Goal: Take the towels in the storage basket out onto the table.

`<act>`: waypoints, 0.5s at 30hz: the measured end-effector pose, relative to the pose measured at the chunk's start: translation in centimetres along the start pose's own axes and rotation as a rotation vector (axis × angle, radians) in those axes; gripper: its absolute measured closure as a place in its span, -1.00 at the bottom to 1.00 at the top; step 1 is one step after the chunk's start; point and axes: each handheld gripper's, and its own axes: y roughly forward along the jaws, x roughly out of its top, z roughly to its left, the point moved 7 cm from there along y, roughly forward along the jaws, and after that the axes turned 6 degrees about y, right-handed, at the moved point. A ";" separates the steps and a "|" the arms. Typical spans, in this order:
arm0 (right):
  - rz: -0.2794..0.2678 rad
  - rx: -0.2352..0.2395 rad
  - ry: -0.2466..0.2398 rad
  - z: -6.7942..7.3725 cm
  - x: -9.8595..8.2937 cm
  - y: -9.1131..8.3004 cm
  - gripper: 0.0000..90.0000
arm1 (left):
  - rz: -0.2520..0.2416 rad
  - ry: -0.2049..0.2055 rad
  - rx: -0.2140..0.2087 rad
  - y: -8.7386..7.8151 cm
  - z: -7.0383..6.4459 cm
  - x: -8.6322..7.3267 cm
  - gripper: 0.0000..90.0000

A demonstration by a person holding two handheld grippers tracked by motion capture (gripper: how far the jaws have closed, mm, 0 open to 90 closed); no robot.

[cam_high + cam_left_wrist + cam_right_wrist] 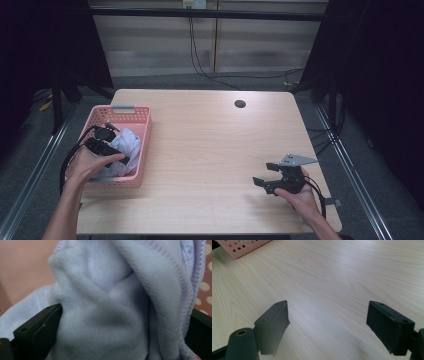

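We judge the job barely begun: our left gripper [107, 145] straddles the cloth [112, 302] in the basket [142, 145], fingers wide, not yet clamped, while our right gripper [265, 175] waits open above the tabletop [210, 150].

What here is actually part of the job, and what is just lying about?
Part of the job:
- pale cloth, bunched between the wide-apart jaws of the left gripper
- pink basket that holds it

Just there:
- right gripper, open over bare table
- round hole in the tabletop
- cables on the floor behind
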 end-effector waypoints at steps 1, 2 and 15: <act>0.000 0.001 -0.003 0.0 0.0 0.0 -0.60 | 0.002 -0.001 -0.003 0.2 -0.1 0.0 -1.00; -0.001 0.000 -0.003 0.0 0.0 -0.1 -0.60 | 0.001 0.000 -0.004 0.4 -0.2 0.0 -1.00; 0.005 0.009 -0.015 0.2 0.0 -0.1 -0.60 | 0.135 0.034 -0.028 1.8 -0.7 -0.1 -0.94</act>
